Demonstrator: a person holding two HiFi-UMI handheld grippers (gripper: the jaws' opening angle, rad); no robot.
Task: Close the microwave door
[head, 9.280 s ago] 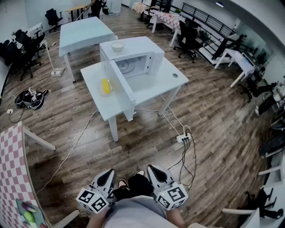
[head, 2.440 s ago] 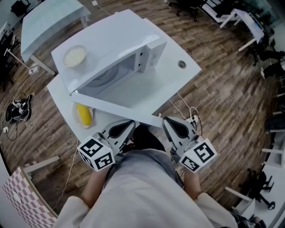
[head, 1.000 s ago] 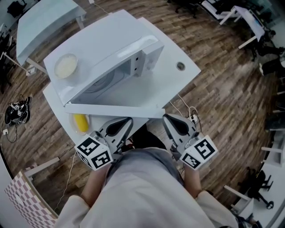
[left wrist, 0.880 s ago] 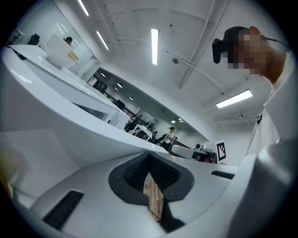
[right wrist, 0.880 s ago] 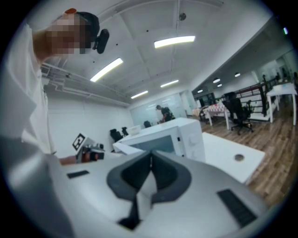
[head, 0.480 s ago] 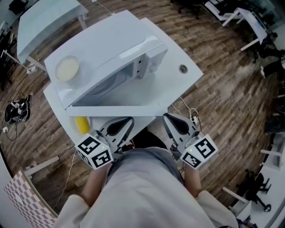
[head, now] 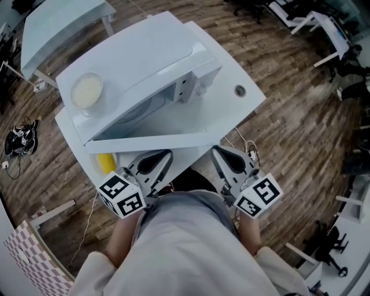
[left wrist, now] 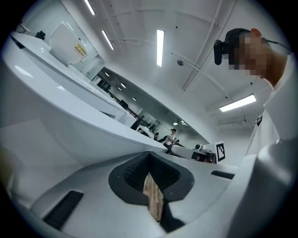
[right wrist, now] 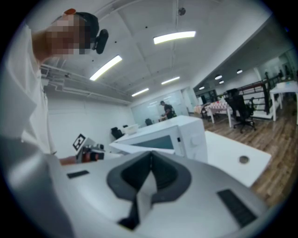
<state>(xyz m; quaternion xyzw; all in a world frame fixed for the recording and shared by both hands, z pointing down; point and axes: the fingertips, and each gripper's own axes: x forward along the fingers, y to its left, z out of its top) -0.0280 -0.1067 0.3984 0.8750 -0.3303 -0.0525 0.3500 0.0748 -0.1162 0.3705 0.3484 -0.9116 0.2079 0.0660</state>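
Observation:
The white microwave stands on a white table with its door swung out flat towards me, and the cavity is open behind it. In the right gripper view the microwave and its open door lie ahead. My left gripper and right gripper are held close to my body at the door's near edge, both shut and empty. In the left gripper view the left gripper points up under a broad white surface. The right gripper touches nothing.
A pale bowl sits on top of the microwave. A yellow object lies on the table under the door's left end. The table has a round cable hole. Cables run over the wood floor at right. Another table stands far left.
Since 9.3 s ago I have walked from across the floor up to the table. Over the last second the grippers and the open door have hardly moved; only the view shifted slightly.

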